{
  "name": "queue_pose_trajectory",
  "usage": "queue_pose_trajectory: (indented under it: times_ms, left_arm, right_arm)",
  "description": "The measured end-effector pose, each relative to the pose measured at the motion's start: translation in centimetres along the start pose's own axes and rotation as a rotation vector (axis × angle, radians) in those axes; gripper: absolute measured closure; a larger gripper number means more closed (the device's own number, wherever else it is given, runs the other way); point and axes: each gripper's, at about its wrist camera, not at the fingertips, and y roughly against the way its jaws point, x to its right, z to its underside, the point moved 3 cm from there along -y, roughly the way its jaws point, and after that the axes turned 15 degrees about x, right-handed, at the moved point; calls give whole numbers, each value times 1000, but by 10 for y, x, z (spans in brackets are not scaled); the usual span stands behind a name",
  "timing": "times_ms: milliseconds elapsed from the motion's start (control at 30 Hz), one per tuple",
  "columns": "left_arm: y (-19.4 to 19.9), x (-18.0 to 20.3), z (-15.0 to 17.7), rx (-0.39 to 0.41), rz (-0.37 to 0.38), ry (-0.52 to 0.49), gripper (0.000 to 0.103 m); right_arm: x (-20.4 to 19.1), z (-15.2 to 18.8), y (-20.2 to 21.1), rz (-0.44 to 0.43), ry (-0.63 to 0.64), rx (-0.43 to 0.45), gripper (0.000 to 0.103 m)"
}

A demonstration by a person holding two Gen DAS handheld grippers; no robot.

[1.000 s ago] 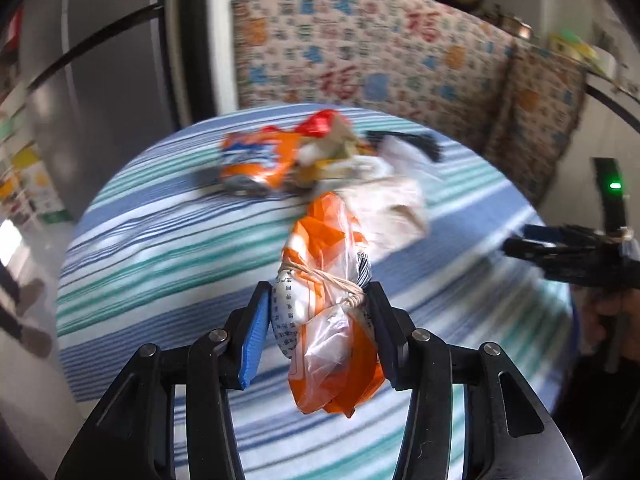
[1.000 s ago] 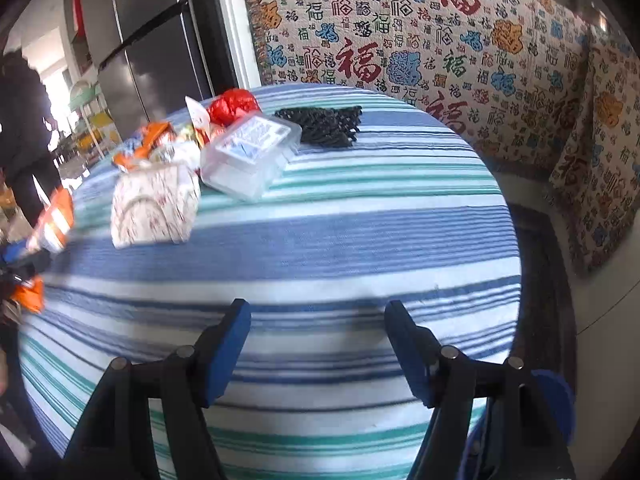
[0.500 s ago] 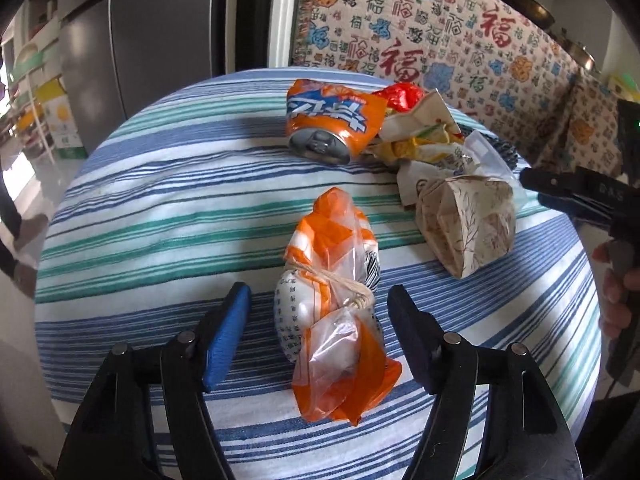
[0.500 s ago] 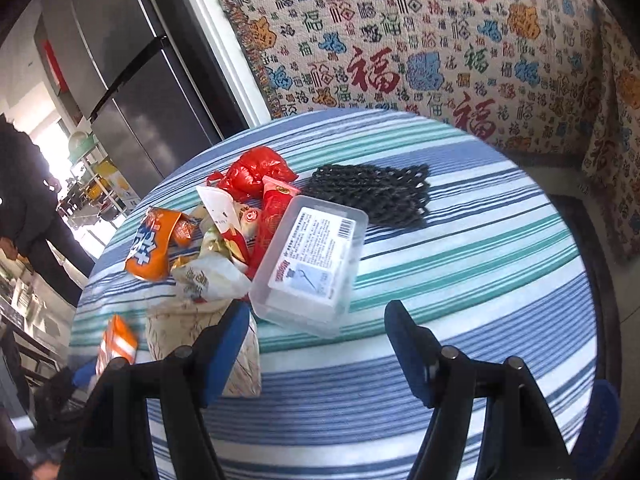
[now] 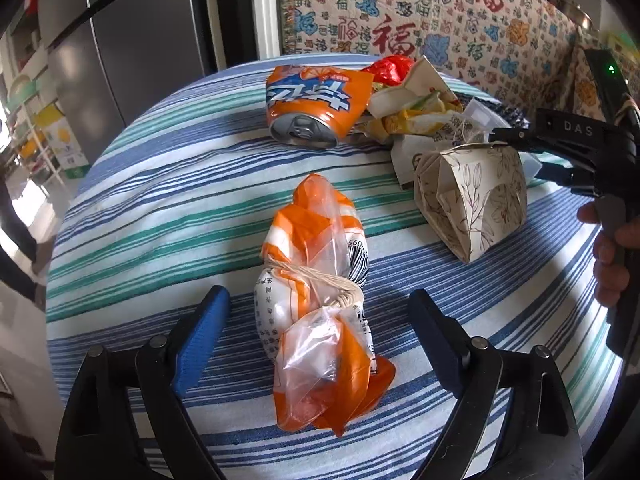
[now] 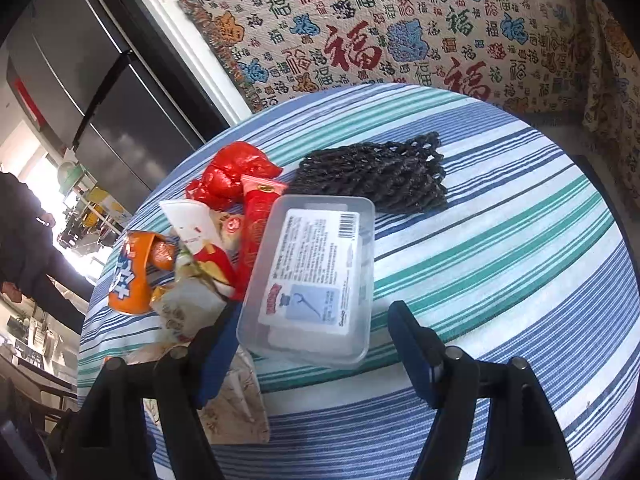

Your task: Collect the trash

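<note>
Your left gripper (image 5: 316, 340) has just been opening and now stands wide astride the tied orange wrapper bundle (image 5: 320, 292), lying free on the striped tablecloth (image 5: 160, 200) with its long axis running straight ahead, while your right gripper (image 6: 308, 344), also parted and empty, faces the clear plastic box (image 6: 312, 280).

home/dining area | fridge (image 5: 132, 40) | patterned sofa cover (image 6: 400, 32) | striped tablecloth (image 5: 160, 200)

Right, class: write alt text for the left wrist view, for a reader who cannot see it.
An orange and clear plastic bag tied with string lies on a blue and green striped tablecloth between the open fingers of the left gripper, whose pads do not touch it. Behind it lie a crushed orange can, wrappers and a floral paper box.
</note>
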Motion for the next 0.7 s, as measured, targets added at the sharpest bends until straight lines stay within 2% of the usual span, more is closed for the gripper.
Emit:
queue_pose_trajectory:
  times_ms: [33,133,233,333,467,533,600,700]
  left_arm:
    - [-1,-1,0,-2,0,1,10]
    - [-3,-2,0,-6,-2,3,7]
    - [-4,-3,0,-10,-7,3,5]
    - [-8,-5,-3,-18,-23,8,1]
    - [-17,-12,-8,-23,-53,35,0]
    - [-19,-13,-10,-24,-58,38,0]
    - [-20,-13,-10,-25,-59,37,0]
    - [-22,-14,-11,-26,-57,35,0]
  right_arm:
    - [0,-1,0,8,8,2,39]
    - [-2,1,4,32,80,-5,39]
    - [-2,8,17,83,233,-24,39]
    - [2,19,38,96,336,-15,38]
    - [6,29,52,100,364,29,36]
    - [6,36,44,125,373,-10,31]
    - [4,39,40,142,376,1,24]
    - [6,39,35,150,352,5,22]
